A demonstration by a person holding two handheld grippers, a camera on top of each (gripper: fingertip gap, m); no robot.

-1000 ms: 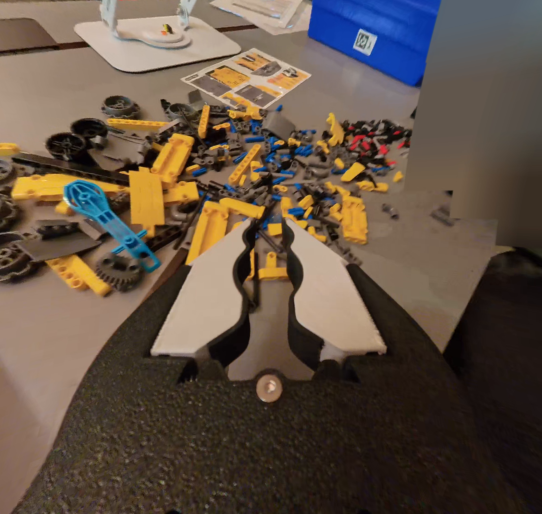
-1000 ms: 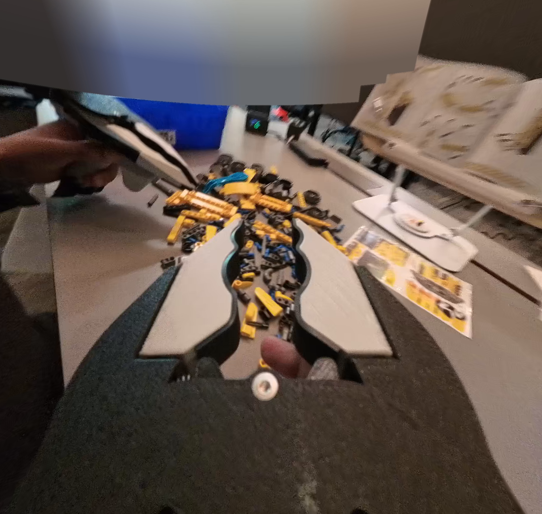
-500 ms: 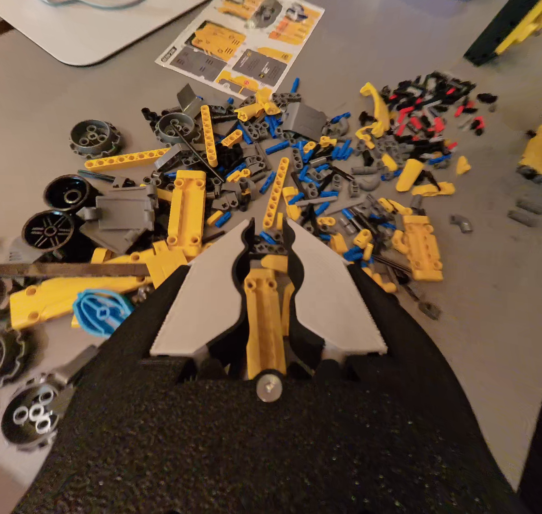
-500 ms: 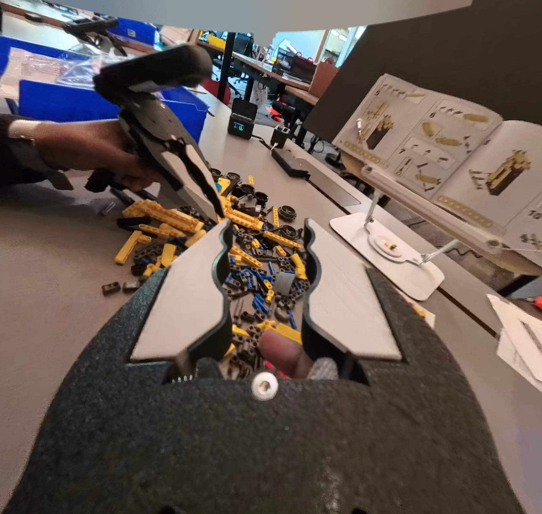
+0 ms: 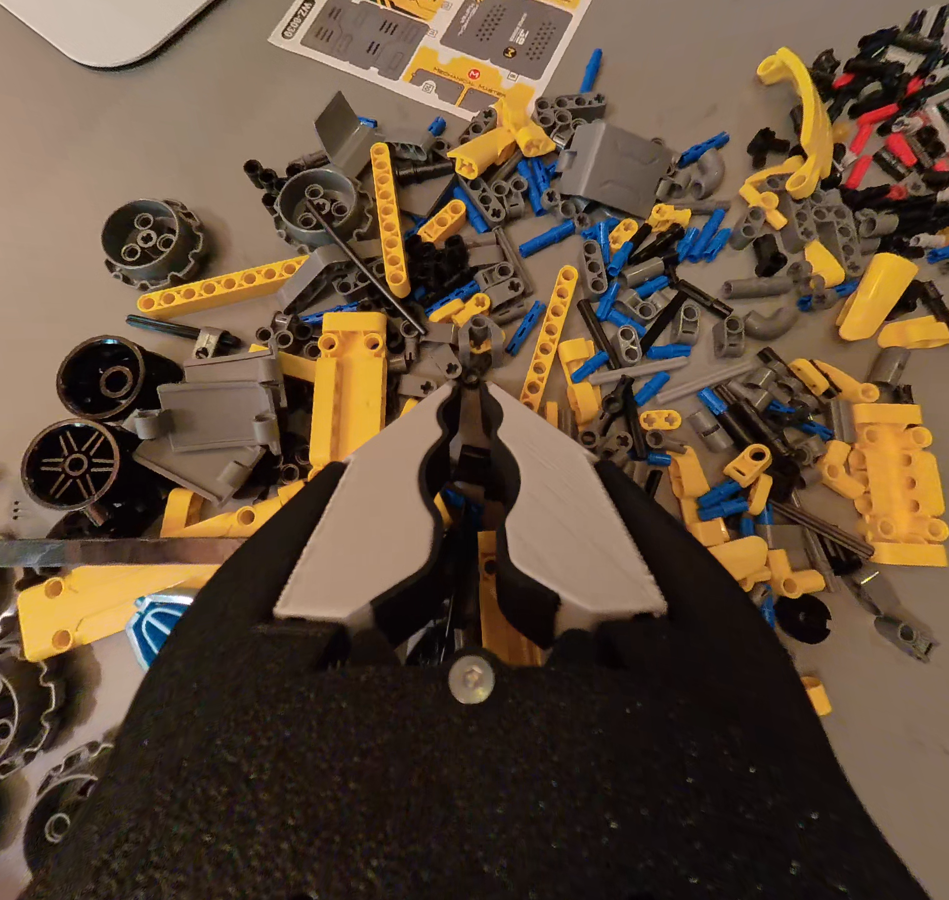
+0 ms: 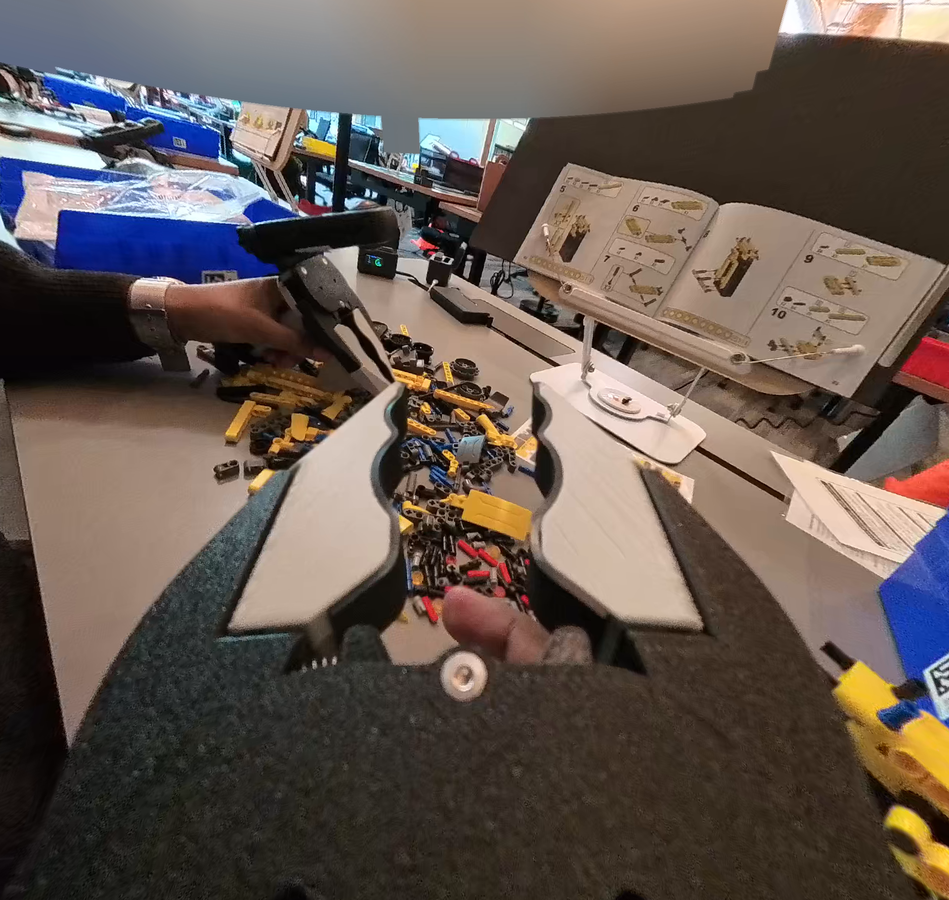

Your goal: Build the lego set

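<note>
A heap of loose building-kit parts (image 5: 554, 279), yellow, grey, black and blue, lies on a grey table (image 5: 154, 131). My left gripper (image 5: 470, 387) is low over the middle of the heap. Its tips are closed on a small black connector (image 5: 471, 369) that joins a grey ring piece (image 5: 478, 336). A yellow panel (image 5: 349, 387) lies just to its left and a long yellow beam (image 5: 549, 331) just to its right. My right gripper (image 6: 464, 403) is open and empty above the near end of the heap (image 6: 462, 516). The right wrist view also shows the left gripper (image 6: 354, 346), held by a hand.
Black and grey wheels (image 5: 72, 464) lie at the left. A sticker sheet (image 5: 441, 18) and a white stand base (image 5: 102, 2) lie beyond the heap. An open instruction booklet (image 6: 719, 269) rests on the stand. Blue bins (image 6: 144, 244) and a partly built yellow model (image 6: 898, 752) flank the table. Spacing between my two grippers at the tips: around 25 cm.
My left gripper has come down into the heap and its tips have closed on the small black connector. My right gripper has opened wider and tilted up.
</note>
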